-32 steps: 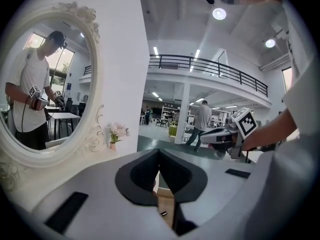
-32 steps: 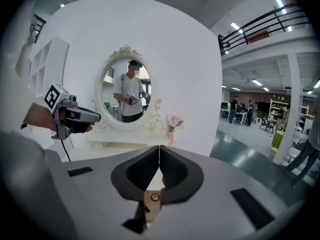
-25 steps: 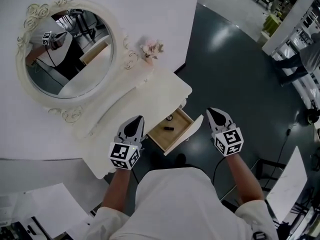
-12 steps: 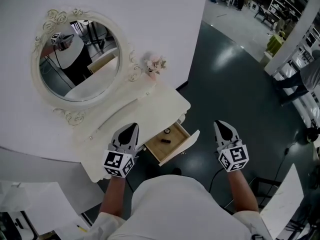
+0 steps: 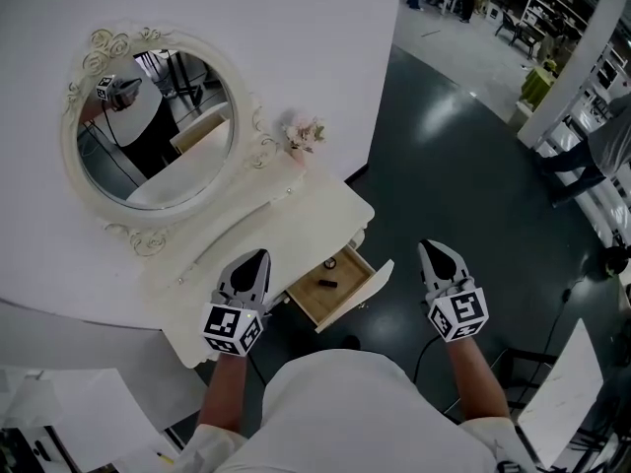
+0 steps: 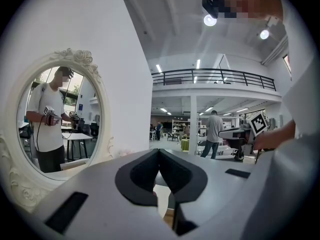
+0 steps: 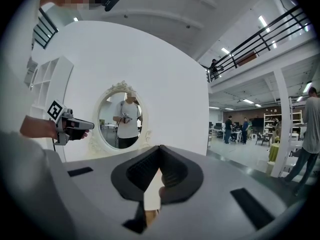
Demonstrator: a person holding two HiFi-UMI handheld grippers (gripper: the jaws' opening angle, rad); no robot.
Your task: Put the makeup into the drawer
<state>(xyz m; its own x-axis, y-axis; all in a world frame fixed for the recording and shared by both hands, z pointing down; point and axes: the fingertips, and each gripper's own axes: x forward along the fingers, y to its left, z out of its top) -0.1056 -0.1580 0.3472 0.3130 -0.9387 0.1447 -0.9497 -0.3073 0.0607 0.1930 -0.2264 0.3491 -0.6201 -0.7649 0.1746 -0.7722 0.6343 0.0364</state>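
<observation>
No lettering, number or brand can be read anywhere.

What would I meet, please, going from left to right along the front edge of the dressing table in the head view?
left tool → open drawer → right tool

One mirror [image 5: 163,131], one drawer [image 5: 367,286], two makeup items [image 5: 333,262] [image 5: 327,284], two tools [image 5: 258,255] [image 5: 431,247].
</observation>
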